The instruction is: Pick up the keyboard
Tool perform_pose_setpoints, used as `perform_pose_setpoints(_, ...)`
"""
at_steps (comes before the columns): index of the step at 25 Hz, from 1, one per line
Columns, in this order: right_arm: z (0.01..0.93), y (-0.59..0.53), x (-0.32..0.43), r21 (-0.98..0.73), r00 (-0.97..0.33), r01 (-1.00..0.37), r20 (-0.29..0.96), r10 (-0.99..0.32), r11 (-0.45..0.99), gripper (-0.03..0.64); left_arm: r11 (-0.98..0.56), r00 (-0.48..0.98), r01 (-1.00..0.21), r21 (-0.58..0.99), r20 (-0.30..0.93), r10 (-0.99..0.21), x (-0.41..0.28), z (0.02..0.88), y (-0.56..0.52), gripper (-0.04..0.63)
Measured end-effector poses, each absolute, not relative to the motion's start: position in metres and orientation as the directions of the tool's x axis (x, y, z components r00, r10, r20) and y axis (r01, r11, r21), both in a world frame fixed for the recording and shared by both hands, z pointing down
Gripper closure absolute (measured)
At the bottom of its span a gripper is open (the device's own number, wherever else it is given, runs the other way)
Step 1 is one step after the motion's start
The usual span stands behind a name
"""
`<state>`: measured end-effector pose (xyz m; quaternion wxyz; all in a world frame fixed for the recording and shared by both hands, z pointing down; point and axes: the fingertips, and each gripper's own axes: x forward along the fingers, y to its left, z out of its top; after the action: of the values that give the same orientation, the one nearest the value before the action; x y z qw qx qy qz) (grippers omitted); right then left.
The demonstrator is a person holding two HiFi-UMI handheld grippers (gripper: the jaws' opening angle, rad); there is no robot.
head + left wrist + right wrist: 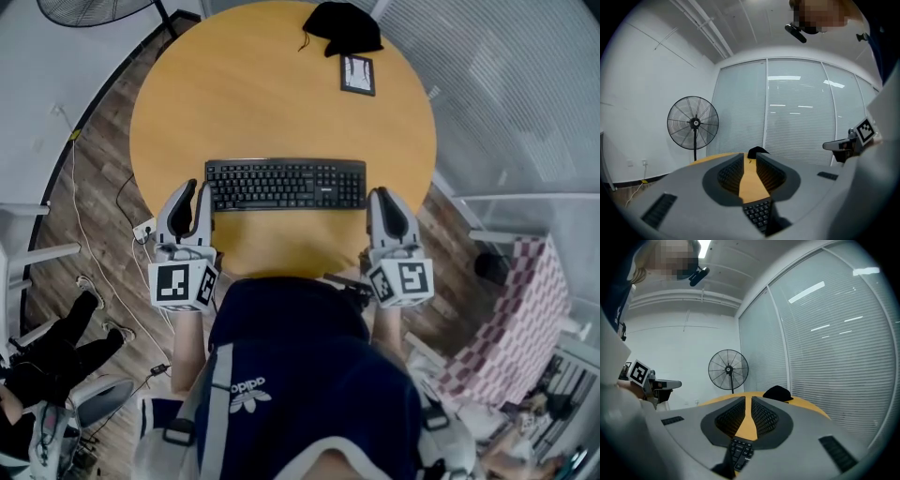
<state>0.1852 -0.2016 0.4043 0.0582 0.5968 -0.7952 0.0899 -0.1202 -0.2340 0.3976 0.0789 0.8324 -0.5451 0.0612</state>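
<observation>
The black keyboard (285, 184) lies flat across the near middle of the round wooden table (281, 103). My left gripper (193, 190) is just off the keyboard's left end, its jaws a little apart and empty. My right gripper (382, 195) is beside the right end with its jaws closed together on nothing. In the left gripper view a corner of the keyboard (759, 213) shows low between the jaws, and the right gripper (848, 140) is at the right. The right gripper view shows the keyboard (740, 451) low between the jaws.
A black pouch (344, 26) and a small framed card (357, 74) lie at the table's far side. A standing fan (693, 124) is behind the table on the left. Cables and a power strip (145, 228) lie on the floor left; a checkered cloth (520, 319) is right.
</observation>
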Motion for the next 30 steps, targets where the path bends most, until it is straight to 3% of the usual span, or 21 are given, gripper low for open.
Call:
perform_pose_setpoints(8,0.439,-0.219,0.206,-0.125,-0.27,-0.962,0.284,-0.92,0.244,0.533,-0.369,0.397,-0.918,0.148,0.291,-0.871,-0.132,0.434,-0.256,0.493)
perform_pose_setpoints(19,0.515,-0.261,0.248,-0.206,-0.242,-0.964,0.424,-0.873,0.168,0.532,-0.377,0.425,-0.905,0.196,0.428,-0.798,-0.136,0.484,-0.295,0.466)
perform_pose_setpoints(30,0.579,-0.281,0.274,-0.309,-0.245,-0.947,0.526,-0.814,0.086,0.532,-0.236,0.405,-0.911,0.338,0.622,-0.67,-0.144,0.572,-0.308,0.453)
